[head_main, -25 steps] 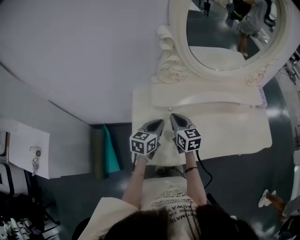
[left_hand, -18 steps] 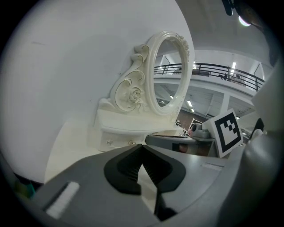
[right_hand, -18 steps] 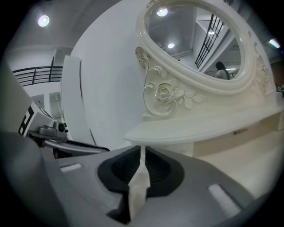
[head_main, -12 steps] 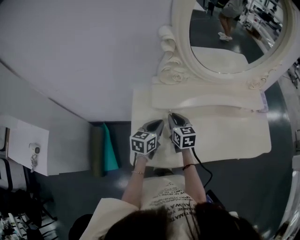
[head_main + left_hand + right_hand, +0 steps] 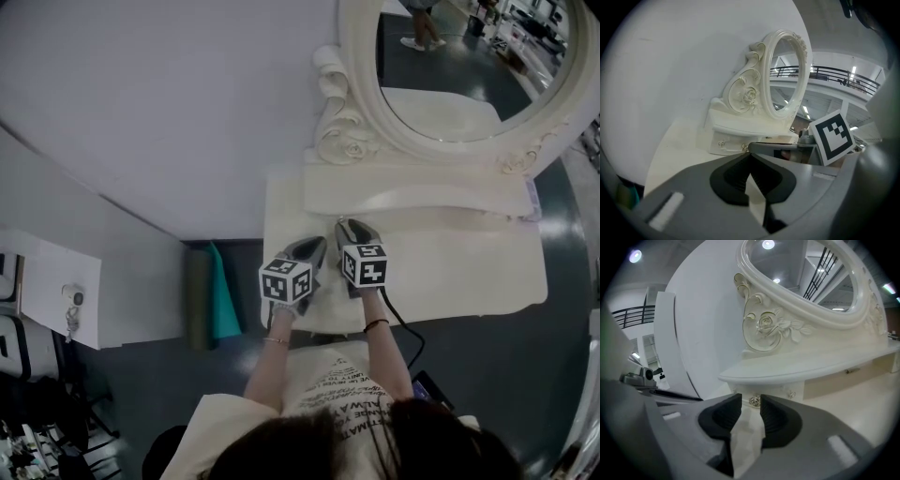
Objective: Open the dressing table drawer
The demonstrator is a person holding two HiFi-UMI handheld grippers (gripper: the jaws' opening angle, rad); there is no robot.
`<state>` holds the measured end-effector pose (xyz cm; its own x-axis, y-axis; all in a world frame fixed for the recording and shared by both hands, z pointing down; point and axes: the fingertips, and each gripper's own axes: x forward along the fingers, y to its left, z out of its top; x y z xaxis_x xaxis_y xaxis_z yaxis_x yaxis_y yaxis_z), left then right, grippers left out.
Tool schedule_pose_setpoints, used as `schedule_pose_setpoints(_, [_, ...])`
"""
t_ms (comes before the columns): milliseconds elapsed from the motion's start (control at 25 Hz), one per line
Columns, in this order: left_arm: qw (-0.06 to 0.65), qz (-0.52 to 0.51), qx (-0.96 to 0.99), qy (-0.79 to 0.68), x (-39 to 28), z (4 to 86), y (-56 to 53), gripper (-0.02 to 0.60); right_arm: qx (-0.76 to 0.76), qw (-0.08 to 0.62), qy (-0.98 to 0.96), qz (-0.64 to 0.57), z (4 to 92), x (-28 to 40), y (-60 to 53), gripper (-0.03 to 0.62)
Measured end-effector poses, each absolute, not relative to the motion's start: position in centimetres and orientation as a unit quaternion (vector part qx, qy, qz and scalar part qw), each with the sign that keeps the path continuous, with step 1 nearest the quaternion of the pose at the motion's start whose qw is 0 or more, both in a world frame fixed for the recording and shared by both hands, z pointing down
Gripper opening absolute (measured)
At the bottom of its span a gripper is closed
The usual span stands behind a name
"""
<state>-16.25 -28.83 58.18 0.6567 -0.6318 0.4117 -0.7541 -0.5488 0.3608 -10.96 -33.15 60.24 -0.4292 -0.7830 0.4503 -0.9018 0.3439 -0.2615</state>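
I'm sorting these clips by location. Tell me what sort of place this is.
Likely a mock bedroom corner inside a large hall, not a home: a cream dressing table with an oval mirror stands against a bare white partition, and a railed upper gallery shows beyond.

**Cream tabletop at centre right**

Your tabletop [image 5: 469, 272] is pale cream and bare across its front, in the middle right of the head view. Along its back edge, toward the frame's top, sits the curved-topped drawer unit [image 5: 412, 199], with the oval mirror [image 5: 450, 75] rising from it.
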Motion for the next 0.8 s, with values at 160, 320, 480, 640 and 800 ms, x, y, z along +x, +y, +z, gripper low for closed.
schedule_pose_setpoints(160, [0.263,0.118,0.871,-0.398,-16.3,58.4,-29.0,0.000,0.527,0.127,-0.803,0.246,60.6,-11.0,-33.7,0.118])
schedule_pose_setpoints(320, [0.264,0.119,0.871,-0.397,-16.3,58.8,-29.2,0.000,0.536,0.137,-0.795,0.249,61.1,-11.2,-34.3,0.124])
schedule_pose_setpoints(480, [0.266,0.119,0.869,-0.401,-16.6,58.9,-29.5,0.000,0.553,0.140,-0.780,0.259,61.7,-11.2,-34.6,0.127])
schedule_pose_setpoints(640, [0.266,0.120,0.867,-0.404,-17.0,58.9,-29.5,0.000,0.557,0.137,-0.772,0.275,62.2,-11.5,-34.8,0.127])
schedule_pose_setpoints(800, [0.266,0.120,0.866,-0.407,-17.4,58.9,-29.6,0.000,0.564,0.136,-0.763,0.286,62.5,-11.8,-35.0,0.127])
